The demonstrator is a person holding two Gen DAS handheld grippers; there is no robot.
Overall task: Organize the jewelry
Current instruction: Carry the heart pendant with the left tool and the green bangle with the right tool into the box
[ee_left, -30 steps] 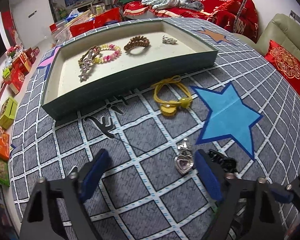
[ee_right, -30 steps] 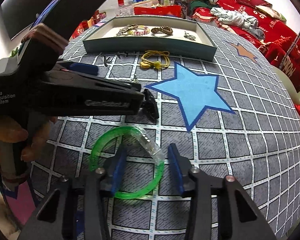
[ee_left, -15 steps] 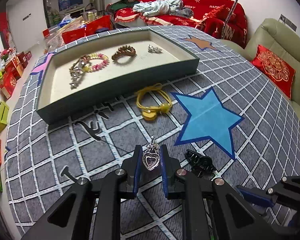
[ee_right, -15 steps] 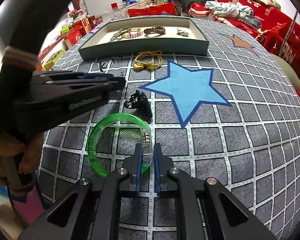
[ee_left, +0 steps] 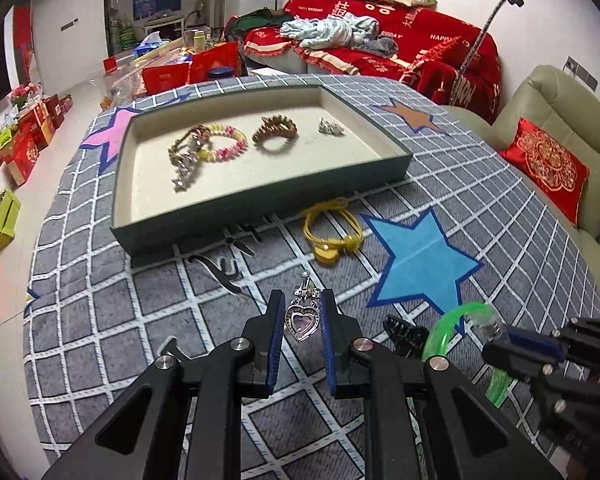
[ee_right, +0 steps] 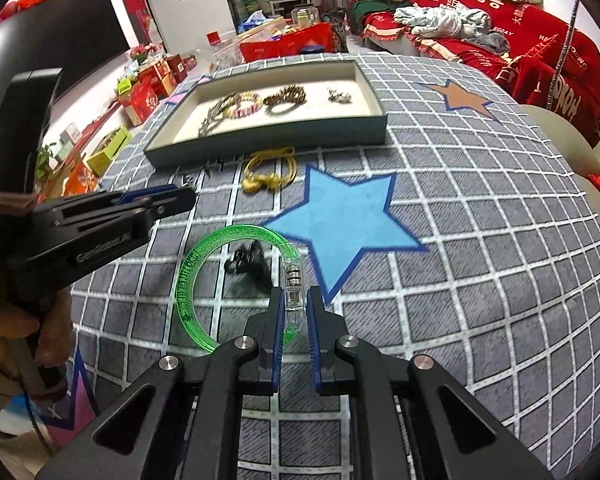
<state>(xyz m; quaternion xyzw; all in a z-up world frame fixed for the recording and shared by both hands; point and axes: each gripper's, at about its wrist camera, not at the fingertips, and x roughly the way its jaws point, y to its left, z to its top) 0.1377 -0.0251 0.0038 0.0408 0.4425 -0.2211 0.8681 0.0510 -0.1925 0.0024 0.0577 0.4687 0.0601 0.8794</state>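
My left gripper (ee_left: pixel 300 312) is shut on a silver heart pendant (ee_left: pixel 301 322) and holds it above the grey grid cloth. My right gripper (ee_right: pixel 294 308) is shut on the clear clasp of a green bangle (ee_right: pixel 188 292), lifted off the cloth; the bangle also shows in the left wrist view (ee_left: pixel 446 326). The green jewelry tray (ee_left: pixel 260 204) lies ahead with several bracelets (ee_left: pixel 224 144) and a small silver piece (ee_left: pixel 330 127) inside. A yellow cord bracelet (ee_left: pixel 332 236) lies on the cloth in front of the tray.
A black hair claw (ee_left: pixel 406 334) lies on the cloth below the bangle (ee_right: pixel 248 264). A blue star patch (ee_left: pixel 420 258) marks the cloth. A sofa with a red cushion (ee_left: pixel 548 168) stands right; red boxes (ee_left: pixel 24 144) line the floor left.
Both grippers closed from open, the left on the heart pendant and the right on the green bangle, and both have lifted their pieces off the cloth toward the tray.
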